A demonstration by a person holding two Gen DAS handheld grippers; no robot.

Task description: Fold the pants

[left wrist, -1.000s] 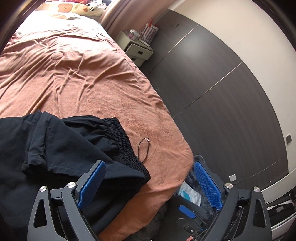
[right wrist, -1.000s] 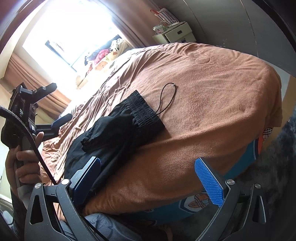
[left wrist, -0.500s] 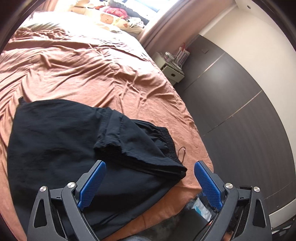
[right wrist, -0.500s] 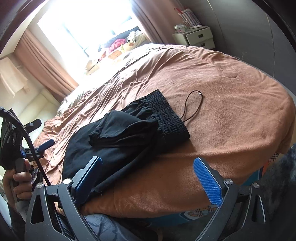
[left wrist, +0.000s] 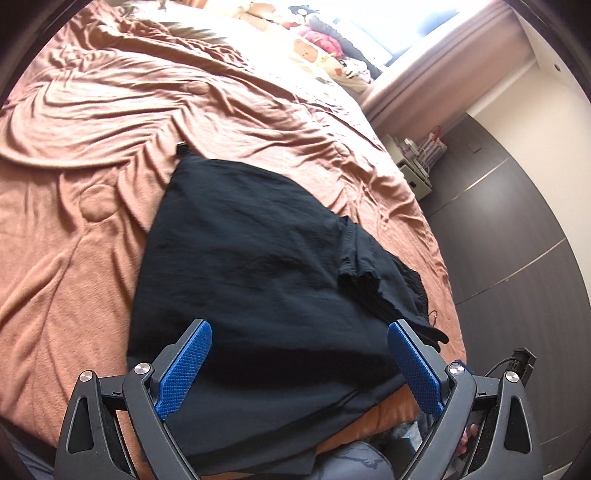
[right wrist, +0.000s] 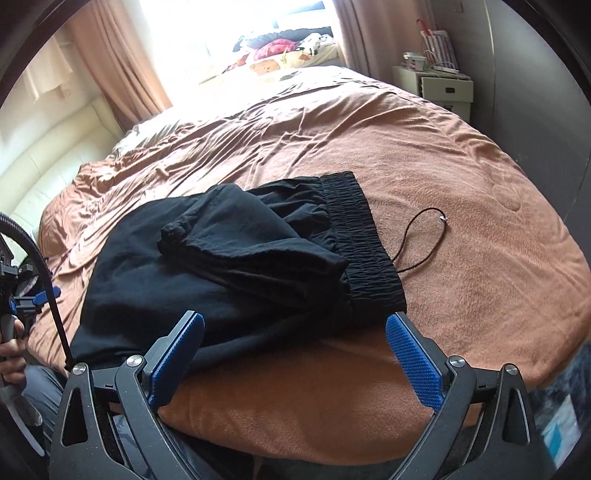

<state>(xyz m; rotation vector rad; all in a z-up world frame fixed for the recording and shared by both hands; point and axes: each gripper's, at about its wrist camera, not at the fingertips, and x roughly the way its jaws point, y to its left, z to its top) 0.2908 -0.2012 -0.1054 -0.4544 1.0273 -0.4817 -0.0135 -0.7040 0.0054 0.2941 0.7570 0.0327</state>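
Pants (left wrist: 258,280) lie near the front edge of the bed (left wrist: 92,155), black against its rumpled orange-brown cover, and we take the pants as our landmark. They are partly folded: in the right wrist view a leg end (right wrist: 243,243) is doubled back on top of the body of the pants and reaches close to the ribbed waistband (right wrist: 362,243). A thin black drawstring (right wrist: 421,236) loops out from the waistband onto the bare cover just beside the pants.

We see our left gripper (left wrist: 299,365) above the near edge of the pants, its blue fingers (left wrist: 184,369) spread wide apart with nothing between them; we cannot tell whether they touch the cloth. Our right gripper (right wrist: 295,358) sits at the waistband end of the pants, over the front edge of the bed, its jaws likewise wide apart and empty. One of its blue fingers (right wrist: 413,362) stands just below the waistband's near corner.

At the far side of the pants from the waistband, in the right wrist view, we see a hand (right wrist: 13,358) gripping the handle of the other tool. Well beyond the pants, past the head of the bed, stand a bright window (right wrist: 236,22) with pink curtains (right wrist: 110,59) and a small white cabinet (right wrist: 439,88).
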